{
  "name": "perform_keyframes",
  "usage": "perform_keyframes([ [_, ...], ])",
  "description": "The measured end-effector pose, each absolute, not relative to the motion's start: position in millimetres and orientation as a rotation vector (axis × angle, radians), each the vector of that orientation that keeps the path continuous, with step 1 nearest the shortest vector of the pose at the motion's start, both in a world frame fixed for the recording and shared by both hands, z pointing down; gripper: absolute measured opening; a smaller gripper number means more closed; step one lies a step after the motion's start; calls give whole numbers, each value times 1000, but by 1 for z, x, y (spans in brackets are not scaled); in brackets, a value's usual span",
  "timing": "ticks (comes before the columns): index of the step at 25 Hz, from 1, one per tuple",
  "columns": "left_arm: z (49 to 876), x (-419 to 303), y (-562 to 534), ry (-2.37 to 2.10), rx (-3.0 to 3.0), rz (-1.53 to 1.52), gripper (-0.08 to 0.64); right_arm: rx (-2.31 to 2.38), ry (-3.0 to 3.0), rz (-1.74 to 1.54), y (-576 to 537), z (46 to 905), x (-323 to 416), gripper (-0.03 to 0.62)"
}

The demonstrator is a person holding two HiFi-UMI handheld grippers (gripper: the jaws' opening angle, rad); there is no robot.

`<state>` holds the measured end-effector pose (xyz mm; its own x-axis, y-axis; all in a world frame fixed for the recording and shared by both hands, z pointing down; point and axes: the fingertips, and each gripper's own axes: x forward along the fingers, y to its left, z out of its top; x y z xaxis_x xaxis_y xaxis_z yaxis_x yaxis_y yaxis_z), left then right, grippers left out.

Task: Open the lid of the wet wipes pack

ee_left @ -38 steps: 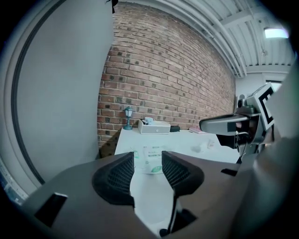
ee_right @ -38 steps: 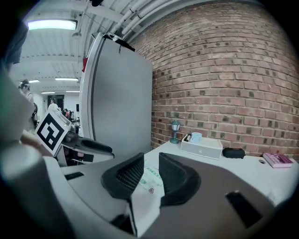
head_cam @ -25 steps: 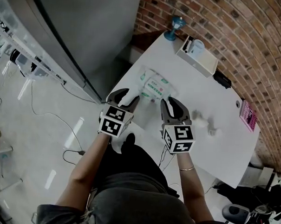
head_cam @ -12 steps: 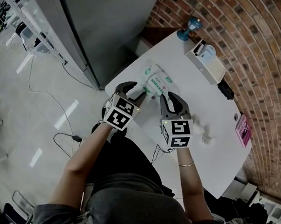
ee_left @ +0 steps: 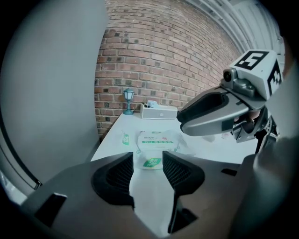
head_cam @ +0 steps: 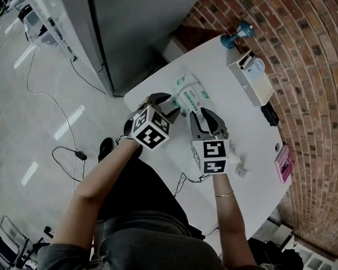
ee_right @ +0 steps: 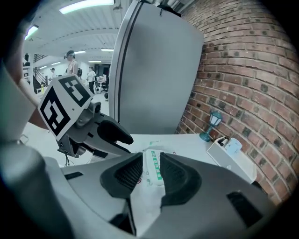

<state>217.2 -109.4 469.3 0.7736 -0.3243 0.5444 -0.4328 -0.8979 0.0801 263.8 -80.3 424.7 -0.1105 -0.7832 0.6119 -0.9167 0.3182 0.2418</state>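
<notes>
White wet wipes pack [head_cam: 192,96] with green print; white tabletop [head_cam: 236,120]. The left hand-held gripper [head_cam: 167,103] and right hand-held gripper [head_cam: 204,114] are dark grey, each topped with black-and-white square markers. Red-brown brick wall [head_cam: 312,65] with pale mortar lines, blue lamp [head_cam: 238,35], white box [head_cam: 251,79], pink card [head_cam: 283,163]

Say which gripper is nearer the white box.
Right. The right gripper, empty jaws just opened, sits below-left of the white box; the left gripper is farther left, past the wipes pack.
</notes>
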Motion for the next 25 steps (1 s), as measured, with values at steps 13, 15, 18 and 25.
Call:
perform_keyframes([
  [13, 485, 236, -119, -465, 2863, 936, 186, 1374, -1856, 249, -91, 444, 260, 124],
  [15, 490, 239, -118, -436, 2872, 979, 186, 1358, -1846, 246, -92, 446, 260, 126],
  [18, 498, 242, -115, -406, 2889, 1053, 186, 1338, -1832, 245, -93, 449, 261, 124],
  [25, 506, 245, -117, -393, 2910, 1141, 185, 1274, -1782, 216, -98, 459, 262, 124],
])
